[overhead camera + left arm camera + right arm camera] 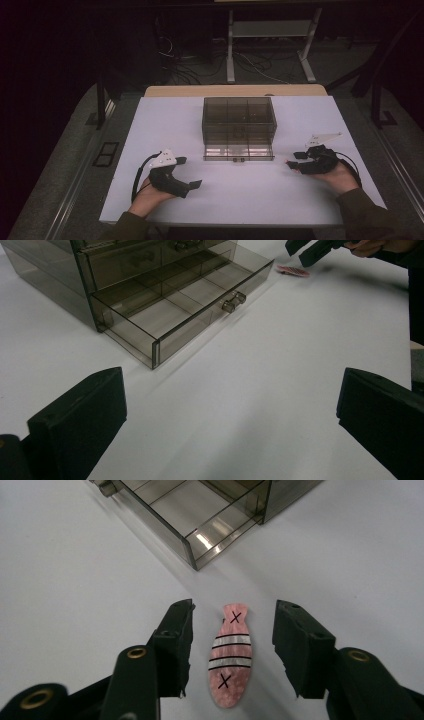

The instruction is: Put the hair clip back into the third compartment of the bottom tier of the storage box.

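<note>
- The high view looks forward and down from above the near edge of the table (165, 115), far enough off to take in every edge.
- The left gripper view sits low over the table, close to the drawer (170, 315) of the box, facing across toward the right edge.
- The right gripper view hangs close above the tabletop and catches a drawer corner.
- All three share the drawer.

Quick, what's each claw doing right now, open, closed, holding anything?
Left claw: open wide, holding nothing, over bare table.
Right claw: open, jaws either side of the pink fish-shaped piece flat on the table, not touching it.
</note>
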Demonstrator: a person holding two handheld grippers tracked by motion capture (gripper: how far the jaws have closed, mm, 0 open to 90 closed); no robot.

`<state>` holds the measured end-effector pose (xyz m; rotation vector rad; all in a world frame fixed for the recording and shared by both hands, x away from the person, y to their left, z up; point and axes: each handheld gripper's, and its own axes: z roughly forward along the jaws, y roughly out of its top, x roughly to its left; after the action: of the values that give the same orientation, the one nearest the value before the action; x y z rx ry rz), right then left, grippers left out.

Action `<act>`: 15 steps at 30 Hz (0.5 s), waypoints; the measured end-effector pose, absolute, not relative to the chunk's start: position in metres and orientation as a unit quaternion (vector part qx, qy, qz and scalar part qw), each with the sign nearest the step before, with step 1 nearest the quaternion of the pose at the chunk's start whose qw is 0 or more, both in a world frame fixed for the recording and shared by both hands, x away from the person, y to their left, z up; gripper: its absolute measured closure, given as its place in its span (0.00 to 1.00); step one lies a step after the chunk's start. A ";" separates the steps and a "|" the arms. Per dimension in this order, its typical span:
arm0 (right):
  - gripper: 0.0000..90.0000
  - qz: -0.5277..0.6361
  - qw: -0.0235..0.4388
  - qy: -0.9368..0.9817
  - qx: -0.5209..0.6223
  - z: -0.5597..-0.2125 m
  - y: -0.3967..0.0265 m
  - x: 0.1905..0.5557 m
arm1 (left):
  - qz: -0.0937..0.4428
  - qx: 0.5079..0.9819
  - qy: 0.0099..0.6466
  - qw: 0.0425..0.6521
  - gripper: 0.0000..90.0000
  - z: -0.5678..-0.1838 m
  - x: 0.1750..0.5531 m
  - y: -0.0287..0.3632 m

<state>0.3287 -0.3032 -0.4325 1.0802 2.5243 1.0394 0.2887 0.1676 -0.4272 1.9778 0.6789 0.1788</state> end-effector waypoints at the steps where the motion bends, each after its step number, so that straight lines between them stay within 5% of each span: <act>1: 0.58 0.351 0.100 0.856 0.366 -0.433 -0.303 0.329 | 0.074 0.817 0.281 0.498 0.00 -0.427 0.289 0.168; 15: 0.66 0.332 0.102 0.865 0.362 -0.438 -0.300 0.330 | 0.074 0.817 0.281 0.497 0.00 -0.427 0.289 0.168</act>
<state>0.3300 -0.3004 -0.4381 1.0681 2.5554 0.9807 0.2887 0.1676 -0.4271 1.9789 0.6804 0.1802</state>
